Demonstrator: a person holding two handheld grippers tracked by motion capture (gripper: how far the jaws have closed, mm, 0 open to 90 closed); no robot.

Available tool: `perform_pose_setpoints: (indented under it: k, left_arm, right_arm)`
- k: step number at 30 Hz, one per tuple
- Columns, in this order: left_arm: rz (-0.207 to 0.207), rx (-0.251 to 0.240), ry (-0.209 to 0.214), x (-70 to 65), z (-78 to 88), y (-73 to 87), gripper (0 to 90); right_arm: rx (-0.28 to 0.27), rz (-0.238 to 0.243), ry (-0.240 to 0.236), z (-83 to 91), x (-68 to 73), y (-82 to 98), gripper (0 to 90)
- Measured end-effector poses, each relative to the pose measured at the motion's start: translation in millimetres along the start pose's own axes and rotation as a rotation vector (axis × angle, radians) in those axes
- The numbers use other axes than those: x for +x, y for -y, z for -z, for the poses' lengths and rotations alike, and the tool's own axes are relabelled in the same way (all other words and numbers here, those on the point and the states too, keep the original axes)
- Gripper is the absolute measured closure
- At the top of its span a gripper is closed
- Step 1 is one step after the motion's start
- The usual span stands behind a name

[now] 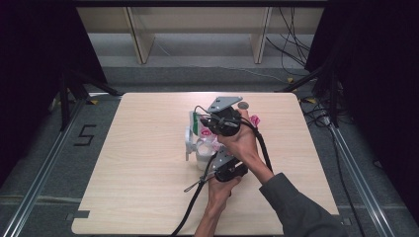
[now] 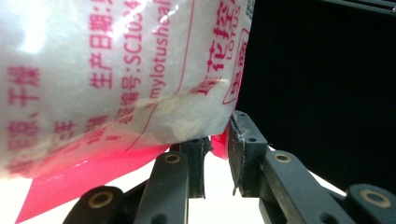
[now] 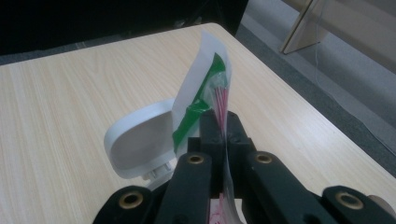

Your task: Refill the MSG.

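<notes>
The left gripper (image 1: 213, 167), in the hand that came in at the near edge of the table (image 1: 148, 197), had its jaws set narrowly on the lower corner of a plastic bag (image 1: 207, 143); in the left gripper view the pink bottom seam (image 2: 93, 172) of the bag ran down between the two pads, which pinched it just beside the filled part. The bag itself, clear film printed in pink and full of a white grainy powder (image 2: 116, 70), was held up above the middle of the table, between the two grippers. Beneath it and slightly to its left a white container with its hinged lid (image 3: 137, 140) flipped open stood on the wood. Farther right and farther off, the right gripper (image 1: 213, 124) had its jaws pressed fully together on the thin top edge of the bag, where a green strip (image 3: 198, 109) ran along the mouth. The bag looked soft and floppy, likely fairly heavy for its size, with slick film that could slide out of the pads. The flat sealed seams seemed the safest places to grip, since squeezing the filled belly might split it or shift the powder suddenly.
</notes>
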State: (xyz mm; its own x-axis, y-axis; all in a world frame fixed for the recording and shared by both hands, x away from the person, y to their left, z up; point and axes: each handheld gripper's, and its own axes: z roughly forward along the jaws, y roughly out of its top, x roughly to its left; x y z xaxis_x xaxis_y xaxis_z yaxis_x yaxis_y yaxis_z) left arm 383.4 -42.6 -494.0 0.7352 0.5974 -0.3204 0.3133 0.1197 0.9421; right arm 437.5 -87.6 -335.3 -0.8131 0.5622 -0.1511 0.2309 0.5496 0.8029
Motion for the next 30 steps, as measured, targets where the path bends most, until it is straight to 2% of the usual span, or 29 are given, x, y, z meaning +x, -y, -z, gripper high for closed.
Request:
perform_pose_setpoints:
  k: [1,7,8,11,13,15,17,18,19,20,23,24,25,26,27,28,29,30]
  left_arm:
    - [-0.001,0.002,-0.002,0.0,0.1,0.2,76.5]
    - [-0.026,0.032,-0.014,0.1,1.6,2.2,76.4]
    - [-0.026,0.024,0.0,0.6,0.9,2.9,76.4]
    - [-0.033,0.039,-0.011,-0.3,1.7,4.0,76.2]
    - [-0.031,0.039,0.005,0.3,1.2,5.2,76.1]
    - [-0.039,0.052,0.002,0.9,1.9,5.6,76.0]
    - [-0.041,0.061,-0.002,1.4,2.7,6.5,75.8]
    - [-0.038,0.063,-0.001,2.0,2.9,6.9,75.7]
    - [-0.035,0.066,-0.001,2.6,3.0,7.3,75.6]
    - [-0.038,0.066,-0.001,3.2,3.1,7.8,75.4]
    - [-0.037,0.083,-0.007,3.3,4.3,8.9,75.0]
    - [-0.035,0.089,-0.008,3.2,4.5,9.1,74.9]
    - [-0.053,0.112,-0.001,5.4,5.1,9.0,74.7]
    - [-0.052,0.112,0.0,5.7,4.9,9.1,74.4]
    - [-0.052,0.115,-0.003,5.4,5.4,9.1,74.3]
    - [-0.041,0.109,-0.003,5.2,5.3,9.4,74.1]
    - [-0.029,0.102,-0.004,4.8,5.5,9.8,74.0]
    - [-0.033,0.105,-0.005,5.1,6.0,10.0,73.9]
  right_arm:
    - [-0.013,-0.001,0.008,-0.3,0.0,0.4,90.0]
    - [-0.012,-0.004,0.006,3.3,-1.1,2.5,90.0]
    - [-0.017,-0.003,0.001,4.1,-1.5,3.1,90.0]
    - [-0.023,-0.003,0.004,6.0,-2.8,4.7,90.0]
    - [-0.027,-0.005,0.001,7.5,-3.9,5.9,90.0]
    - [-0.027,0.007,-0.009,9.8,-5.9,7.0,90.0]
    - [-0.031,-0.004,-0.012,12.6,-7.3,8.5,90.0]
    - [-0.04,-0.011,0.001,14.0,-7.7,9.2,90.0]
    - [-0.029,-0.031,-0.014,16.6,-7.5,9.8,90.0]
    - [-0.045,-0.019,-0.017,17.0,-8.8,10.7,90.0]
    - [-0.057,-0.052,-0.017,23.1,-10.8,14.2,90.0]
    - [-0.069,-0.045,-0.023,23.9,-12.2,15.2,90.0]
    - [-0.07,-0.056,-0.019,25.5,-12.8,16.3,90.0]
    - [-0.078,-0.042,-0.014,26.8,-14.9,17.2,90.0]
    - [-0.09,-0.064,0.001,27.9,-14.8,18.8,90.0]
    - [-0.086,-0.052,-0.013,30.1,-16.8,19.4,90.0]
    - [-0.093,-0.061,-0.022,31.3,-16.9,20.7,90.0]
    - [-0.098,-0.066,-0.014,33.6,-17.3,21.8,90.0]
